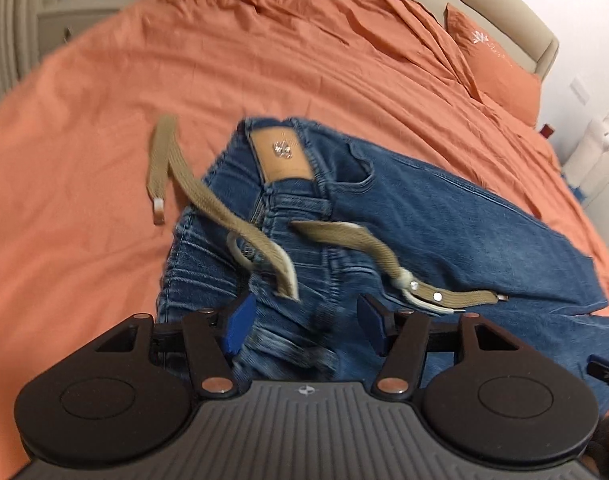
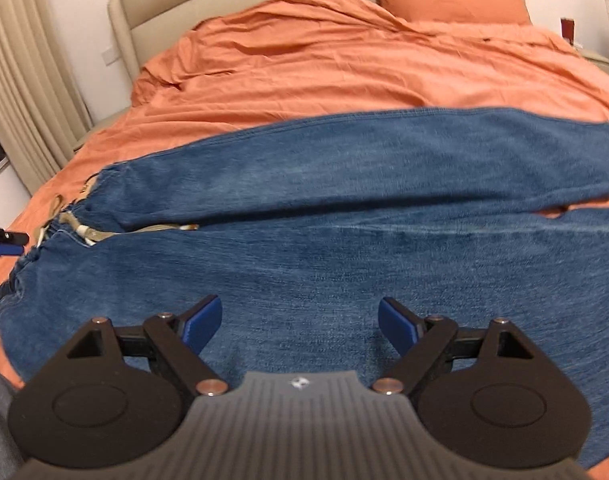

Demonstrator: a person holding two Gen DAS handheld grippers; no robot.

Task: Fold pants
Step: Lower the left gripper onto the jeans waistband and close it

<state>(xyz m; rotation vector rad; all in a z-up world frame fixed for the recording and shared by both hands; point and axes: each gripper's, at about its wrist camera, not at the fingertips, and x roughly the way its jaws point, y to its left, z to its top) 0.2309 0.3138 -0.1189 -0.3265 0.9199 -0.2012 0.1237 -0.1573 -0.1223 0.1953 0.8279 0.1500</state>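
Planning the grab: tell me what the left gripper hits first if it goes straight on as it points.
Probably the jeans at their gathered waistband, just beyond the open left gripper; the tan belt lies slightly farther. Depth is unclear.

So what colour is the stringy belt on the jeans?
Tan, like khaki. The belt shows best in the left wrist view, lying across the blue jeans.

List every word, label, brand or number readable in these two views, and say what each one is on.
No text reads clearly in either view.
Tan leather patch on the jeans waistband: small metallic emblem, too blurred to read.
Orange pillow: white flower-like logo with script beneath it, too small to read.
Left hand-held gripper body: small round emblem, no letters legible.
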